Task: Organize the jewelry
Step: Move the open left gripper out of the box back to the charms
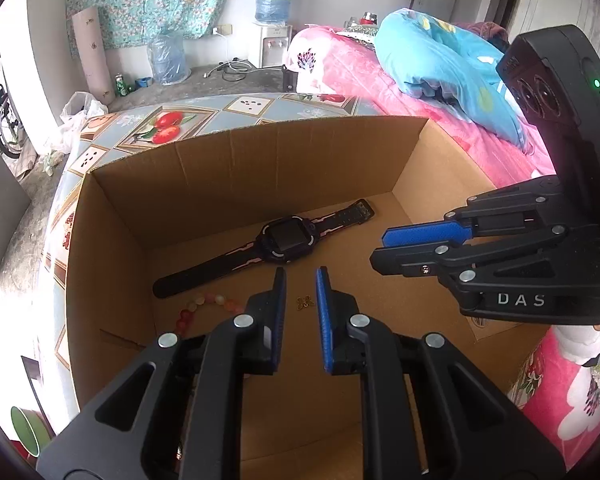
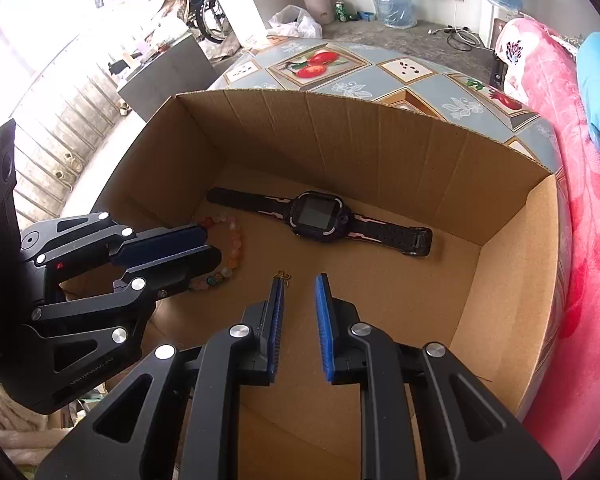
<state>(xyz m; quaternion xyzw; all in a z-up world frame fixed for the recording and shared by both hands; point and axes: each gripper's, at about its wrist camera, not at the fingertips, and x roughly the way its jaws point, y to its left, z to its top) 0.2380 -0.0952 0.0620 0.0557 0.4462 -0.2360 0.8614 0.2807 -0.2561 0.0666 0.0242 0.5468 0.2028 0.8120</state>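
Observation:
An open cardboard box sits on a table. On its floor lie a black smartwatch, a bracelet of pink and orange beads and a small gold earring. My left gripper is open and empty above the box floor, the earring showing between its fingers. My right gripper is open and empty, to the right of the earring. Each gripper shows in the other's view, the right one and the left one, which hides part of the bracelet.
The table has a fruit-patterned cloth. A bed with pink bedding and a blue quilt runs along the right. Water bottles and a dispenser stand by the far wall.

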